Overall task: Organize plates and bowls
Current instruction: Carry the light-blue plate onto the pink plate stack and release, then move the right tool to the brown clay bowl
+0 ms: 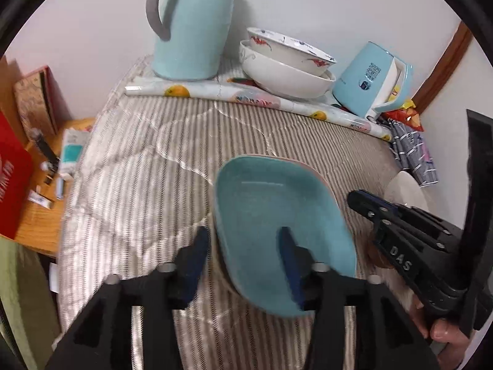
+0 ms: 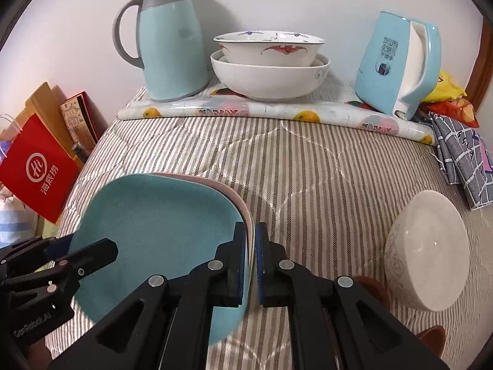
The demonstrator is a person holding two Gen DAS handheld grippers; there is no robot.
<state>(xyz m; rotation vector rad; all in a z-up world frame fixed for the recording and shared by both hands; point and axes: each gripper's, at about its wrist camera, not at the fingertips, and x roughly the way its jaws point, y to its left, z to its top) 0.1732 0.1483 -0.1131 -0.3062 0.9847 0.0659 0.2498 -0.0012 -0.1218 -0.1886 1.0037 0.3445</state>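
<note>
Two hand-held grippers on one stack of plates, only the right one clamped.

Both of my hand-held grippers tilt steeply down over the striped bed cover. My right hand-held gripper (image 2: 253, 257) is pinched narrow on the right rim of the teal plate (image 2: 160, 231), which sits on top of a pink plate (image 2: 237, 194); I judge it grips both rims to keep the pair together as a stack. My left hand-held gripper (image 1: 243, 256) stands half spread, one finger over the teal plate's face and one outside its left edge, pressing nothing. A white bowl (image 2: 428, 256) lies tipped on its side near right, well apart from two nested bowls (image 2: 268, 67) at the far wall, probably its home.
</note>
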